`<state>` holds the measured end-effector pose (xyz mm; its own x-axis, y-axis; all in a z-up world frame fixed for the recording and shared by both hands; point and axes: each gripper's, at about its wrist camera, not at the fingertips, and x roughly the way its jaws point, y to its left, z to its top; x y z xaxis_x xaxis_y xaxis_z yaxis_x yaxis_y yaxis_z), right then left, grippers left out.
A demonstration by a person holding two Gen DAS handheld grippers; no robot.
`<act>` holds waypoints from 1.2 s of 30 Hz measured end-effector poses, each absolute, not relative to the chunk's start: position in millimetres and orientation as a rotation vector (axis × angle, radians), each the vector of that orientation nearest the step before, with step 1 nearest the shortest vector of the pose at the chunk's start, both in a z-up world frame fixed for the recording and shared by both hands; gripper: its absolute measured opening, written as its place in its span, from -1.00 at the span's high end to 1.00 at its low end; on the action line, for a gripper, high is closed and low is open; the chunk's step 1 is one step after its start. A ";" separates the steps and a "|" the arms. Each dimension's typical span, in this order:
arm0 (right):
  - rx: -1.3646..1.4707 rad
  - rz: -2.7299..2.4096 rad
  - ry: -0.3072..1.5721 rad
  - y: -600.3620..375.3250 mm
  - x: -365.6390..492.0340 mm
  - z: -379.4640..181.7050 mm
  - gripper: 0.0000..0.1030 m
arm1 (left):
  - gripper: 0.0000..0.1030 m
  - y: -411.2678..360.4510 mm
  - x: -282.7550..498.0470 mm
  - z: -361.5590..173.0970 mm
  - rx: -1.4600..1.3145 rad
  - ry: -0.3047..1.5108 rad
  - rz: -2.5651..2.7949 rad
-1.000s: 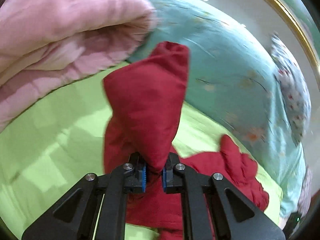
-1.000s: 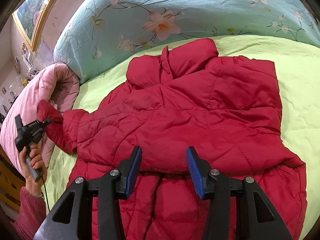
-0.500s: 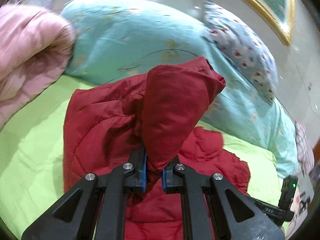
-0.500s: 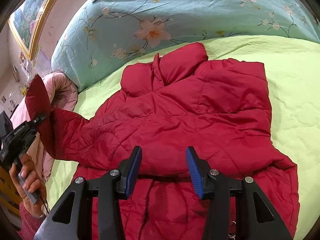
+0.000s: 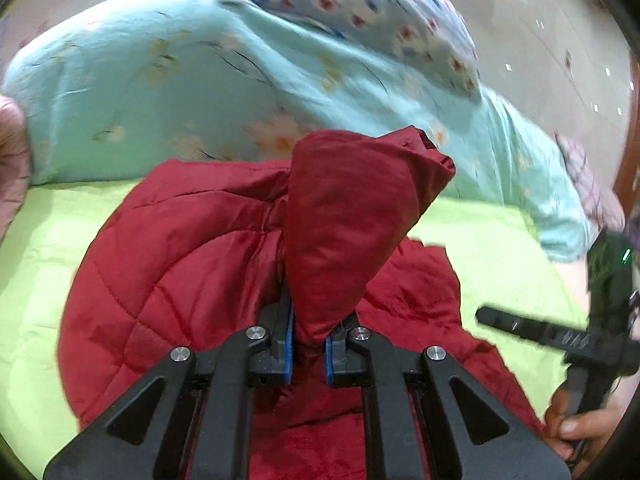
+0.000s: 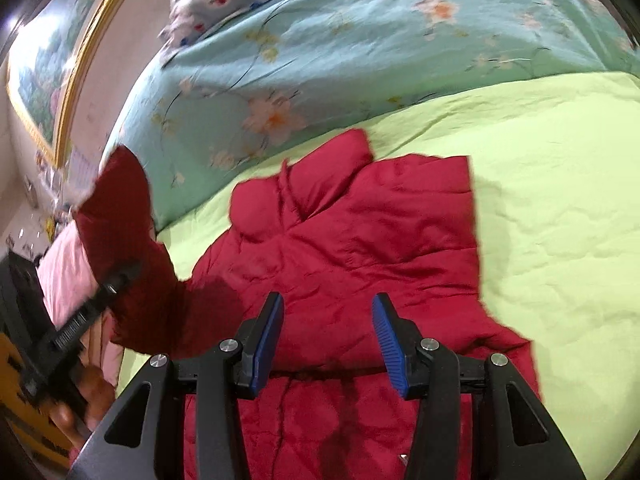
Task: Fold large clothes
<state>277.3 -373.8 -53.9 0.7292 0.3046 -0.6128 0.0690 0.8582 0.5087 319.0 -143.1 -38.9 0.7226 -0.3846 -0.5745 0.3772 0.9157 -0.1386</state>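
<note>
Red quilted jacket (image 6: 360,240) spread flat on the green bed sheet (image 6: 560,200), collar toward the floral teal duvet (image 6: 320,60). Left claw (image 5: 308,354) clamped on the jacket's sleeve (image 5: 352,220), which is raised above the body of the garment. Right claw (image 6: 328,340) held wide, gripping nothing, over the jacket's lower half.

Left black two-finger gripper w/ blue pads (image 5: 308,350) clamped on cloth; right black two-finger gripper (image 6: 327,340) has jaws wide apart, pointing at 12 o'clock.
</note>
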 end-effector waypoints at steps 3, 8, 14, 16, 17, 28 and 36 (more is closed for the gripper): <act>0.588 0.127 0.745 -389.9 275.6 -56.0 0.06 | 0.84 -172.9 319.9 -60.2 0.048 0.677 -0.425; 0.653 0.091 0.729 -412.0 273.2 -60.8 0.06 | 0.84 -206.8 322.1 -94.2 0.153 0.733 -0.400; 0.690 0.113 0.729 -419.9 279.7 -65.2 0.06 | 0.84 -217.0 322.5 -111.6 0.212 0.743 -0.390; 0.719 0.152 0.739 -417.0 286.6 -67.2 0.04 | 0.73 -220.9 320.7 -116.1 0.245 0.747 -0.381; 0.742 0.181 0.749 -414.8 291.7 -69.3 -0.04 | 0.68 -223.3 319.5 -119.1 0.258 0.755 -0.383; 0.797 0.240 0.831 -392.4 321.0 -90.8 -0.18 | -0.57 -211.9 289.2 -113.0 0.242 0.774 -0.517; 0.766 0.260 0.916 -363.0 338.6 -111.4 -0.18 | -0.57 -121.5 274.3 -78.8 0.057 0.744 -0.439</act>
<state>338.6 -363.0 -111.4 0.6000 0.5094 -0.6169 0.1094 0.7116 0.6940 274.3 -121.5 -78.8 0.6497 -0.3665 -0.6661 0.4066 0.9078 -0.1030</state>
